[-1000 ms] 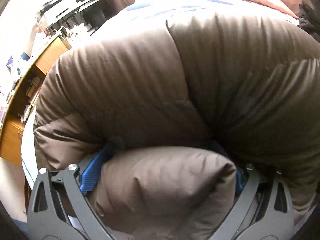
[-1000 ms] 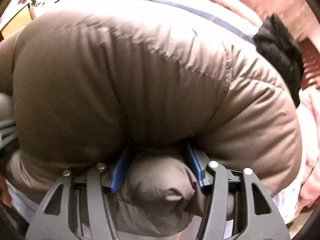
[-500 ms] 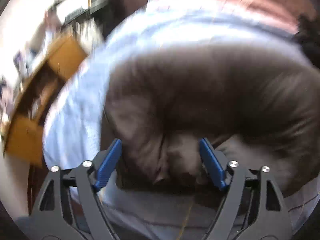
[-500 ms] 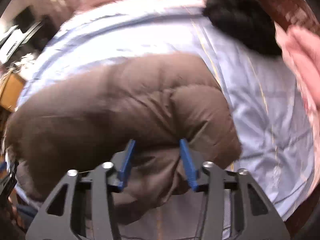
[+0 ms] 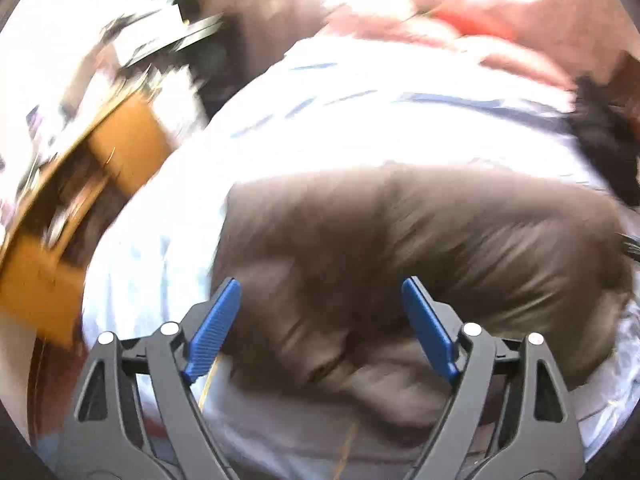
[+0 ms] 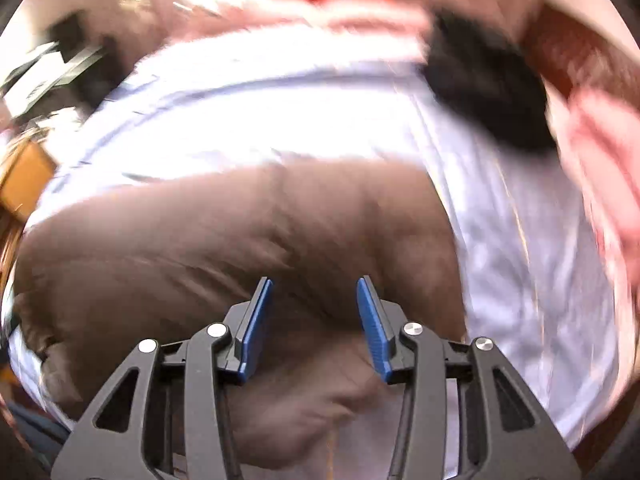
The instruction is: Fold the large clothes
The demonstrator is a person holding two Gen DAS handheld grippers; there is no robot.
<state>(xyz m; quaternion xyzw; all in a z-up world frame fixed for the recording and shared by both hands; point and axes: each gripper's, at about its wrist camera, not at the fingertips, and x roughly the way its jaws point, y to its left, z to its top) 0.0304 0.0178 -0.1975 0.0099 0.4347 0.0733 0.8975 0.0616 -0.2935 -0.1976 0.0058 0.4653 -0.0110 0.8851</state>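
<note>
A pale blue striped bedsheet (image 5: pixel 360 128) covers the bed, and the puffy brown down jacket (image 5: pixel 420 248) lies bundled on it. The left gripper (image 5: pixel 322 300) has just widened and the right gripper (image 6: pixel 314 300) stands narrower, both clear of the fabric. Left unpressed, the springy padding could puff the fold open.

Probably a home bedroom: a bed with pale striped sheet (image 5: pixel 360 120), pink bedding (image 6: pixel 600 152), wooden desk (image 5: pixel 120 140).
</note>
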